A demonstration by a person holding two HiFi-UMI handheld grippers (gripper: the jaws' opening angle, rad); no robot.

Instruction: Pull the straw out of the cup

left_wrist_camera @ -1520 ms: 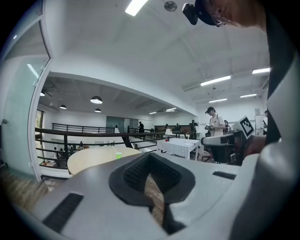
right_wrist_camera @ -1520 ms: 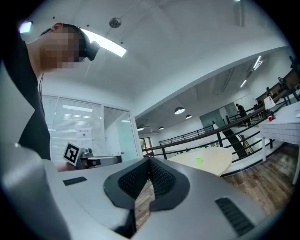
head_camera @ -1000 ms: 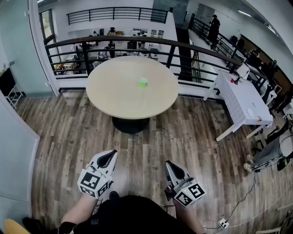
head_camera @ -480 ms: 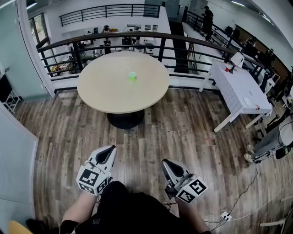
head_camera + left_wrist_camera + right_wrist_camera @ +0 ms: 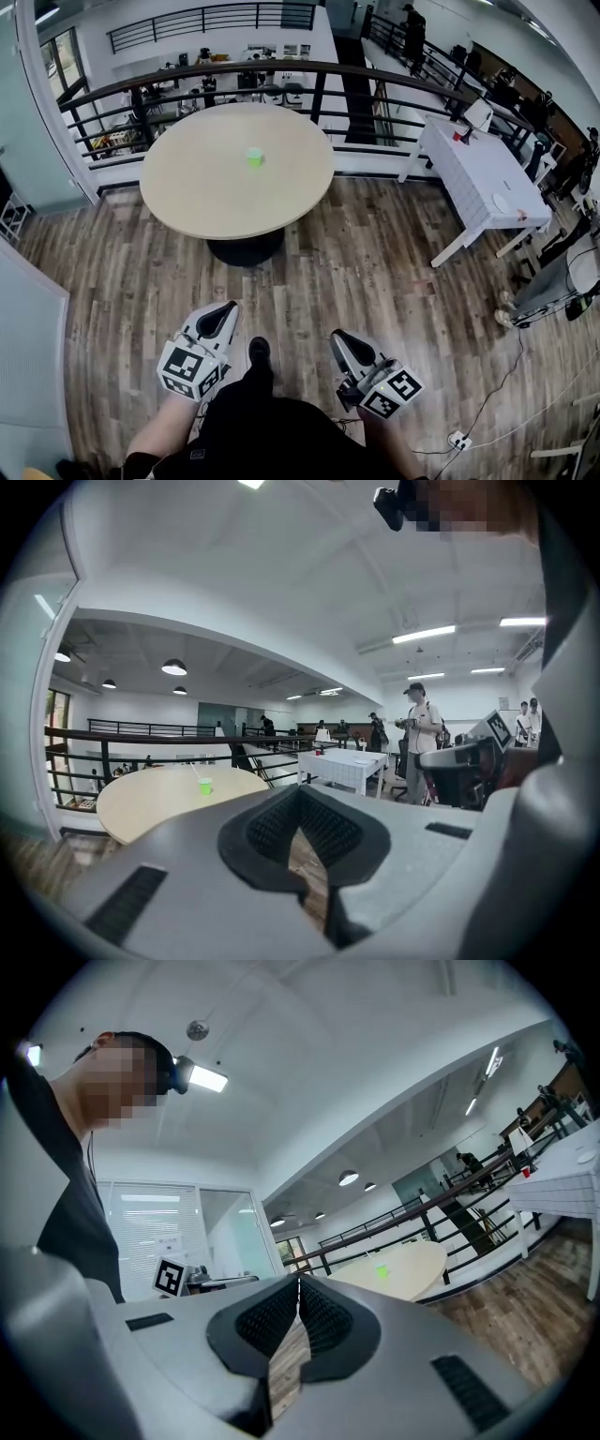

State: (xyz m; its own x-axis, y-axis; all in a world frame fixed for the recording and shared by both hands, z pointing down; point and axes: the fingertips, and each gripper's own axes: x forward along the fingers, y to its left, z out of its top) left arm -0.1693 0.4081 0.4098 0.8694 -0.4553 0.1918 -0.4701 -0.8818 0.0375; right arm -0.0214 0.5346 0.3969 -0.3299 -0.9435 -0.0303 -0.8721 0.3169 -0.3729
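Cup (image 5: 254, 157), green, on round pale-wood table (image 5: 202, 192); left tongs (image 5: 230, 308), right tongs (image 5: 337, 336) clenched empty.

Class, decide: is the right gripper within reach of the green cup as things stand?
Probably not: the right gripper is near the person's body, the green cup far off on the round table. Only floor lies between.

Cup (image 5: 254, 157) on round table (image 5: 187, 211), far, left of centre. Railing (image 5: 281, 71) behind it. Long table (image 5: 473, 178) far right. Left gripper (image 5: 225, 314) and right gripper (image 5: 339, 339) near, side by side.
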